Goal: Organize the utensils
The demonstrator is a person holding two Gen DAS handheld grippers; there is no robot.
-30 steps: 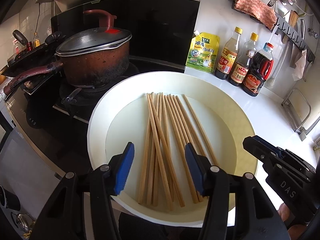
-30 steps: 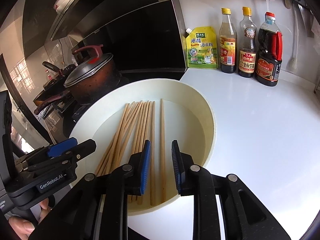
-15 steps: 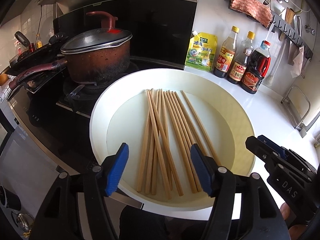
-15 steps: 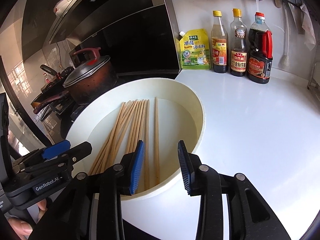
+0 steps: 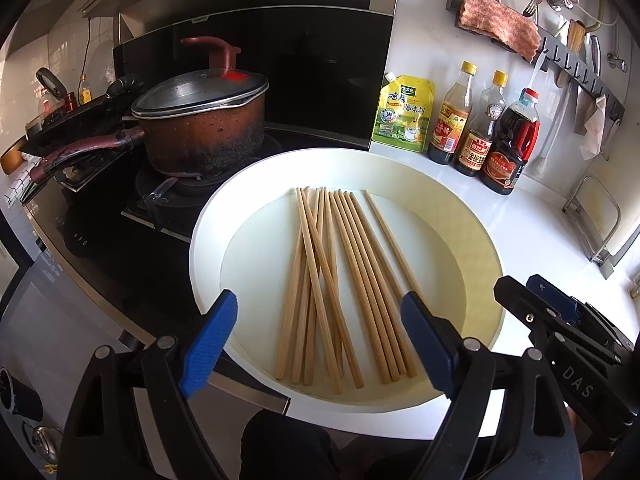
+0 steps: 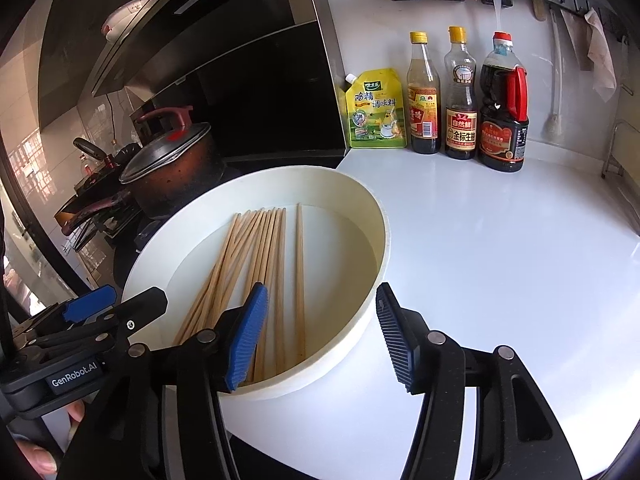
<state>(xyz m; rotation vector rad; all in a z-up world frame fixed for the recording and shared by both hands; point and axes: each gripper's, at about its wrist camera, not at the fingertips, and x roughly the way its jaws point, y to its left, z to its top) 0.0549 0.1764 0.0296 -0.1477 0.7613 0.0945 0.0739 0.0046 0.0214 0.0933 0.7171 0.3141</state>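
While chopsticks point(image 5: 340, 280) lie in the basin point(image 5: 208, 240), both jaws are opening, empty: left gripper point(image 5: 320, 340) wide, right gripper point(image 6: 320, 336) about halfway.

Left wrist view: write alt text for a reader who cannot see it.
A bundle of wooden chopsticks lies loose in a wide white basin on a kitchen counter, with the left gripper above its near edge, jaws opening and nothing between them. A lidded pot sits on the stove to the left; sauce bottles line the back wall.
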